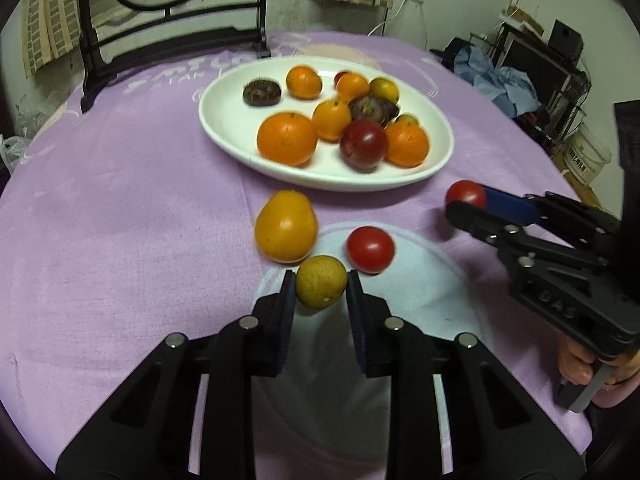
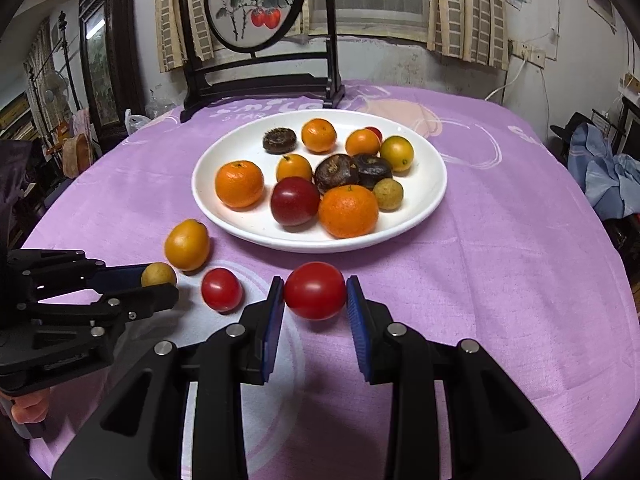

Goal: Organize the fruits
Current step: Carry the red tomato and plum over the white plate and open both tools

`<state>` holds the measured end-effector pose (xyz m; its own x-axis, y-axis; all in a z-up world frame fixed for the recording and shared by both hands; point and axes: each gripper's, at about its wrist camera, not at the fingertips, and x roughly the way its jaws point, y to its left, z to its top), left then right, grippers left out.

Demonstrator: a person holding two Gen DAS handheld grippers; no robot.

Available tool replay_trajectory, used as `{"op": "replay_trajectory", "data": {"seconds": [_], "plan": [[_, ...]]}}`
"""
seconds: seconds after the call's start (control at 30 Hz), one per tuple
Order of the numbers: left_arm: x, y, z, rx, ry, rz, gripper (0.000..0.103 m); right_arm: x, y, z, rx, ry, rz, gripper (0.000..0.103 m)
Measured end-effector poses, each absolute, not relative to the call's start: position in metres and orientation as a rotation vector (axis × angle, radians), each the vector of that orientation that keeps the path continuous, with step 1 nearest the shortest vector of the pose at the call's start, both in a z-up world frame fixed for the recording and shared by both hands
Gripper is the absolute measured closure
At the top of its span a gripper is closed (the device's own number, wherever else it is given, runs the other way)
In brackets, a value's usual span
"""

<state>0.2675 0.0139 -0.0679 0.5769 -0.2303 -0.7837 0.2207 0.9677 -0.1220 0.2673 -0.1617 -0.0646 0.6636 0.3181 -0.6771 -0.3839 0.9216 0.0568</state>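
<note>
A round table under a purple cloth (image 2: 500, 264) fills both views, with a dark wooden stand holding a painted panel (image 2: 256, 4) at its far edge, at 12 o'clock. The left gripper (image 1: 321, 286) is clenched on a small yellow-green fruit (image 1: 321, 288), pinched between its blue pads (image 1: 286, 312) just above the cloth near the table's front. The right gripper (image 2: 315, 298) grasps a red tomato (image 2: 315, 290) the same way, between its own pads, in front of the plate. A second tomato (image 1: 370, 249) lies loose on the cloth at about 1 o'clock from the yellow-green fruit, and a yellow-orange pear-shaped fruit (image 1: 286, 226) sits at about 11 o'clock from it, close by. Beyond these, at 12 o'clock, a white oval plate (image 2: 224, 216) holds the sorted pile: several oranges (image 2: 239, 183) of different sizes, a dark red plum (image 2: 295, 201), dark brown wrinkled fruits (image 2: 336, 173), and another small yellow-green one (image 2: 388, 194) at the right of the pile. Seen from the left wrist, the right gripper reaches in from 3 o'clock
</note>
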Motion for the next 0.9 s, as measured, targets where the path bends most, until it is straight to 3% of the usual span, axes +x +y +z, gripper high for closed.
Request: {"op": "replay_trajectory", "data": {"seconds": [0.43,0.9], "plan": [[0.277,0.022,-0.024,-0.100,0.721,-0.237,0.077,0.271,-0.172,-0.037,0.028,0.580,0.395,0.071],[0.370,0.025,-0.020,-0.128,0.733,-0.120,0.077,0.357,-0.182,-0.034,0.150,0.593,0.324,0.071]]}}
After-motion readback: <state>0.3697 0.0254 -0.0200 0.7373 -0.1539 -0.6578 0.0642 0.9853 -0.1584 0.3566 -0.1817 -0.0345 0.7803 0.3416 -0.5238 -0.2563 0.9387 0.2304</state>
